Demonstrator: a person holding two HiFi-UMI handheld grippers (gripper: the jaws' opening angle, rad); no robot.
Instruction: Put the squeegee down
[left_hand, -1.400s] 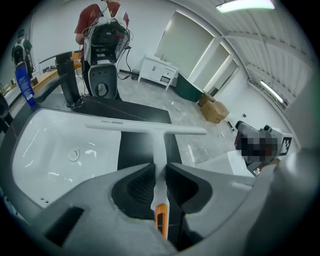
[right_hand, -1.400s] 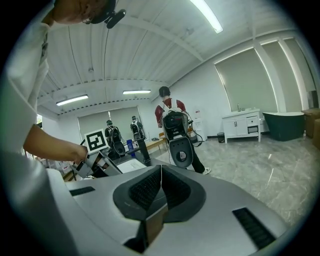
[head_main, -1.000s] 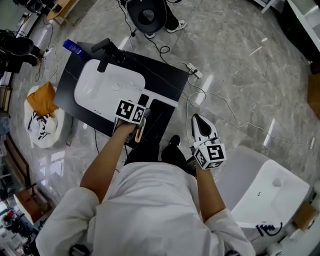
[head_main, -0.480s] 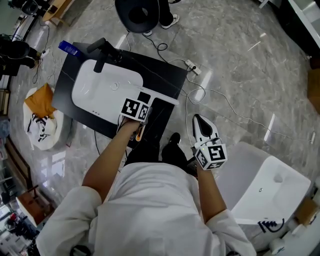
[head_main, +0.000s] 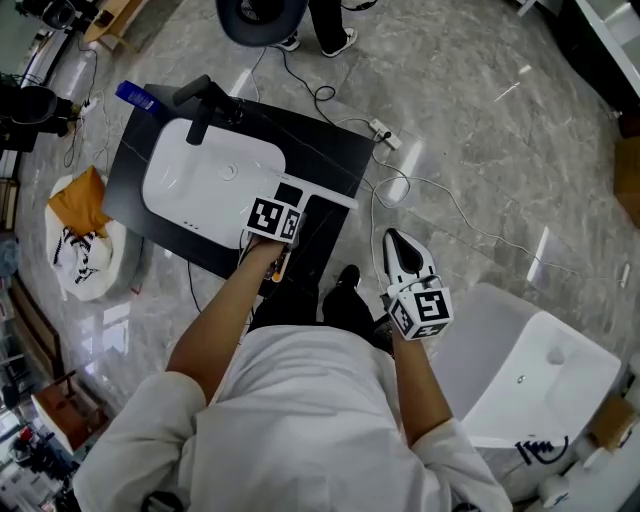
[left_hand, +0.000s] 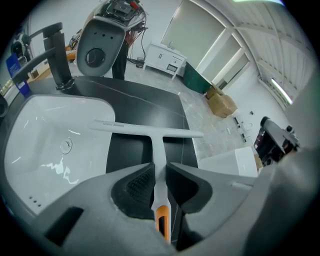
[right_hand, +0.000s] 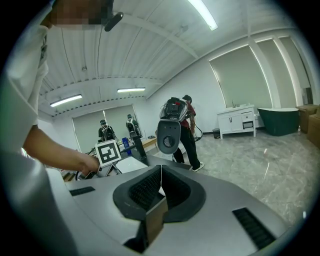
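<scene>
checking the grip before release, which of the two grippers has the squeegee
The left gripper: its jaws clamp the white handle of the squeegee. The right gripper has its jaws together with nothing between them.

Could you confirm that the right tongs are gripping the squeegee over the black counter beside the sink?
Not quite: it is the left tongs that grip the squeegee over the black counter beside the sink; the left gripper view shows it.

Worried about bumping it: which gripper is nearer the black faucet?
Left. The left gripper, holding the squeegee, is over the black counter that carries the faucet; the right gripper is off the counter, over the floor.
</scene>
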